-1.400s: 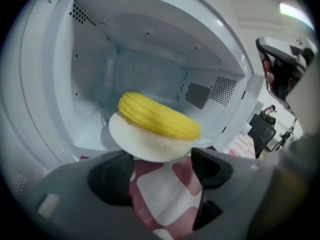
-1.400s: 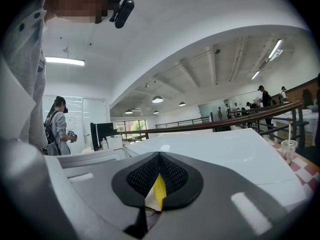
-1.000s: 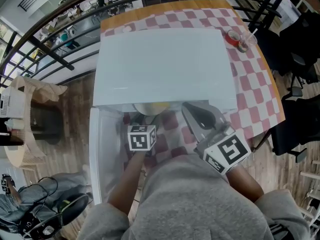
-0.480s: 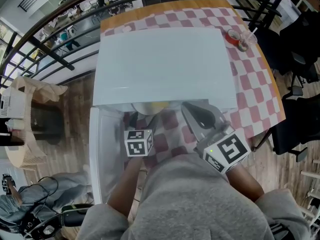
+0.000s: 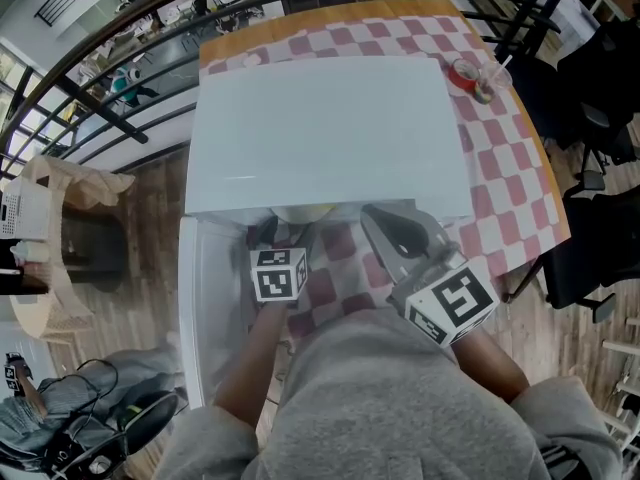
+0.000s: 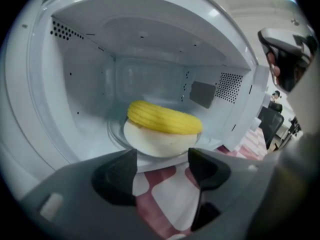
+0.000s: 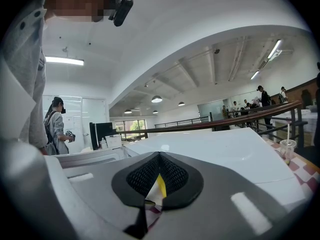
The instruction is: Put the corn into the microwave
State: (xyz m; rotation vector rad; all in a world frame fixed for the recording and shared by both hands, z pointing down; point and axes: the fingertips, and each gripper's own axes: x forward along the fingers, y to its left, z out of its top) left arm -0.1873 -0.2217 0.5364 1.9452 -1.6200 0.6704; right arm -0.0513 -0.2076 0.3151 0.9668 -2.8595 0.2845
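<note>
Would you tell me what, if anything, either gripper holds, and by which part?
Nothing is held. The left gripper is closing its jaws, nothing between them; the yellow corn cob lies inside the white microwave. The right gripper is shut, empty.

The corn [image 6: 165,120] is a yellow cob with rows of kernels. It lies on its side on a white round dish [image 6: 159,143] in the middle of the microwave [image 5: 328,133]. The microwave is white, and its door [image 5: 205,308] stands open.
</note>
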